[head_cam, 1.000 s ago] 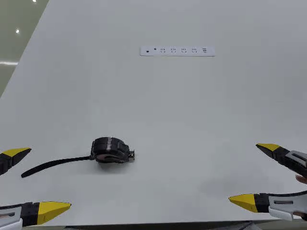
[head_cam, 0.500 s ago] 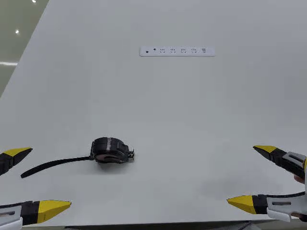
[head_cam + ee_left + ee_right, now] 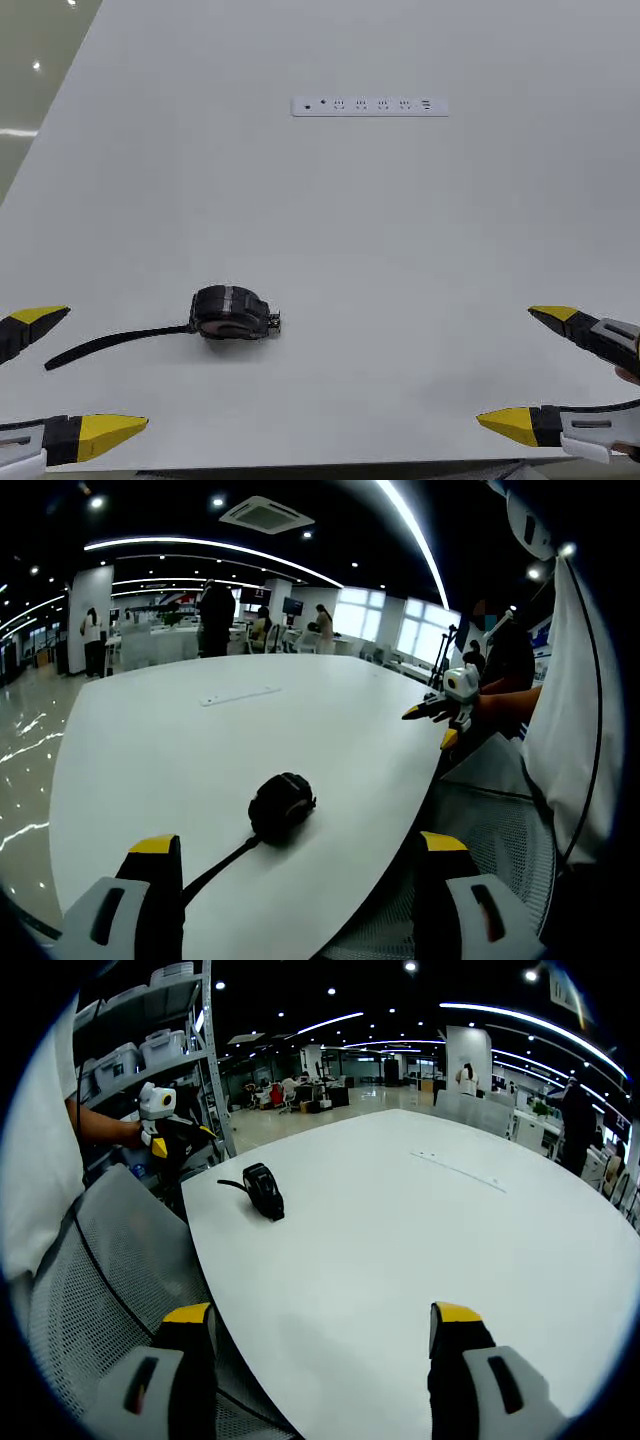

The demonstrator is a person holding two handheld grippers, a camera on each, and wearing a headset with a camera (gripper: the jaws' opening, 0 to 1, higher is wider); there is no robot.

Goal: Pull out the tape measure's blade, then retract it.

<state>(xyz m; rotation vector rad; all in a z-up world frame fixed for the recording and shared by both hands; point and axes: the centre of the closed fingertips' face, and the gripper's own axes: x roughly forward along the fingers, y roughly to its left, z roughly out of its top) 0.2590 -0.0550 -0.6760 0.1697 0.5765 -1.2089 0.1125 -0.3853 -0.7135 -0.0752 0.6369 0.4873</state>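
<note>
A black tape measure (image 3: 233,314) lies on the white table (image 3: 380,230), its black wrist strap (image 3: 110,343) trailing to the left. The same tape measure (image 3: 281,804) sits ahead of my left gripper (image 3: 290,855), which is open and empty. In the head view the left gripper (image 3: 55,375) stands at the table's front left corner, a little left of the strap's end. My right gripper (image 3: 530,370) is open and empty at the front right, far from the tape measure (image 3: 264,1190). No blade is drawn out.
A white power strip (image 3: 369,106) lies flat at the far middle of the table. The table's front edge runs just under both grippers. A grey mesh chair (image 3: 110,1260) stands below it. People and shelves are in the room beyond.
The right gripper has drifted a touch; the tape measure and left gripper have kept their places.
</note>
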